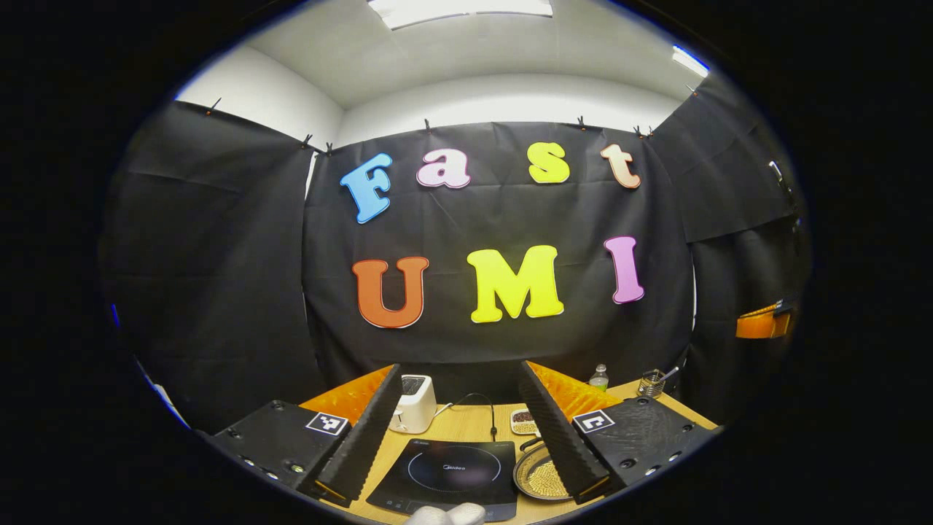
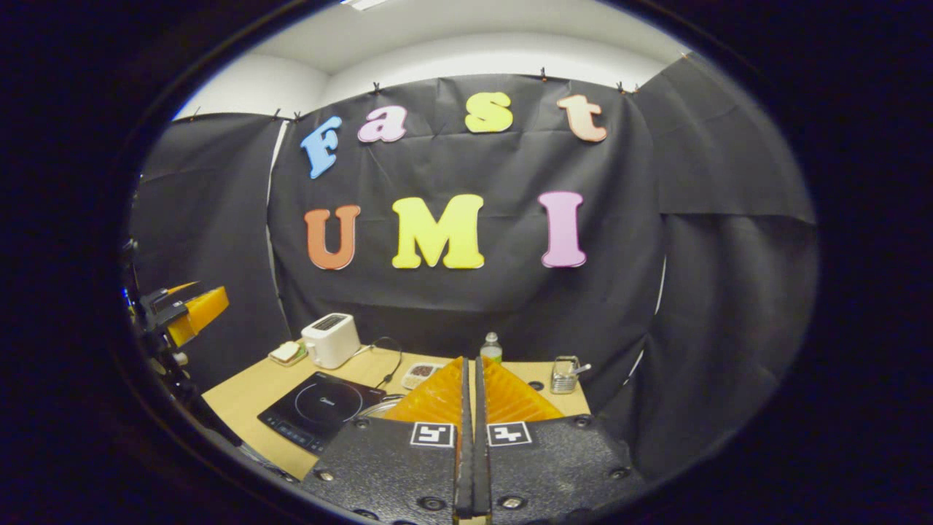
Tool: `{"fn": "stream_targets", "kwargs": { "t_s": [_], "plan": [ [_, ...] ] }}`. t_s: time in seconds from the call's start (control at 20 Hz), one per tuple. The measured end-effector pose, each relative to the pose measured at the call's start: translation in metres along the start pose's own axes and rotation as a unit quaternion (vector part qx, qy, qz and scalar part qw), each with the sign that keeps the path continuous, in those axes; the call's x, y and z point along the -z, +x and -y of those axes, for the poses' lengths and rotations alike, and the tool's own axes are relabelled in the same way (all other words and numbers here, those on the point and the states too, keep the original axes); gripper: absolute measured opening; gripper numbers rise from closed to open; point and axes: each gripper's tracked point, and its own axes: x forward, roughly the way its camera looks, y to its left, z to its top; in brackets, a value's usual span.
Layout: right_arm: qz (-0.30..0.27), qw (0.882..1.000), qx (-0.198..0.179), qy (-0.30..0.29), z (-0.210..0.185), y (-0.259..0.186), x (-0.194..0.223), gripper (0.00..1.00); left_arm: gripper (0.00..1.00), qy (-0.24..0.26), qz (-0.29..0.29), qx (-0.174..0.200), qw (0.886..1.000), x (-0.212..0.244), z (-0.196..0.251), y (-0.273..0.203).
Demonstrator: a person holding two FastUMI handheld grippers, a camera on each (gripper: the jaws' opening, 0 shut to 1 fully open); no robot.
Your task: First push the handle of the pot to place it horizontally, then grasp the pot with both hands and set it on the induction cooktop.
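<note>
Left hand-held gripper (image 1: 461, 419) spread wide, grasping nothing, held high above counter (image 1: 466, 423). Right hand-held gripper (image 2: 471, 379) clenched, fingers together, nothing between. Pot (image 1: 538, 475) sat on counter just right of induction cooktop (image 1: 448, 470), partly hidden behind left gripper's right finger; handle (image 1: 531, 442) seemed to point toward far side. Judgement: handle push not begun; best lower closed right gripper beside handle, sweep slowly, keep pot from sliding. Pot held pale grain-like fill. Small dish (image 1: 522, 418) behind held dark bits. Mesh cup (image 2: 563, 373) at far right held utensil.
</note>
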Motion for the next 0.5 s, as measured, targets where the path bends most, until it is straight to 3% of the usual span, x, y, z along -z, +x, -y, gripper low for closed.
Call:
{"fn": "stream_targets", "kwargs": {
  "t_s": [0.45,0.5],
  "plan": [
    [-0.119,0.991,-0.056,-0.025,-0.060,0.035,0.109,0.01,0.96,-0.004,-0.012,-0.005,1.000,0.024,-0.018,-0.001],
    [-0.133,0.989,-0.065,-0.022,-0.068,0.037,0.126,0.04,1.00,-0.005,-0.014,-0.002,1.000,0.027,-0.020,-0.002]
  ]
}}
